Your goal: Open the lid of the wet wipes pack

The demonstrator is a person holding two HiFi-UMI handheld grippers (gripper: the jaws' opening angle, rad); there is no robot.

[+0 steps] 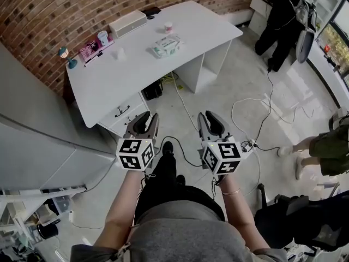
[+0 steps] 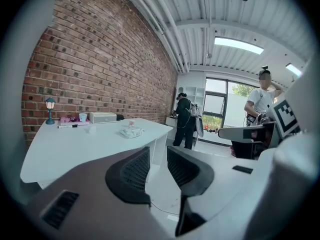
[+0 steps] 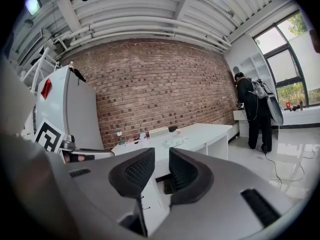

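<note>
Nothing of the task looks done yet: the wet wipes pack [image 1: 166,46] lies on the white desk [image 1: 109,86] (its lid is too small to judge), well apart from the left gripper [image 1: 146,116] and the right gripper [image 1: 210,116], both slightly open and empty.

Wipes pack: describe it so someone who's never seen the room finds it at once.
Start at the white desk against the brick wall. On its right half, just nearer the front edge than a small pink pot, lies the wipes pack. It is the only flat, pale green-and-white packet; the box and lamp line the wall edge.
</note>
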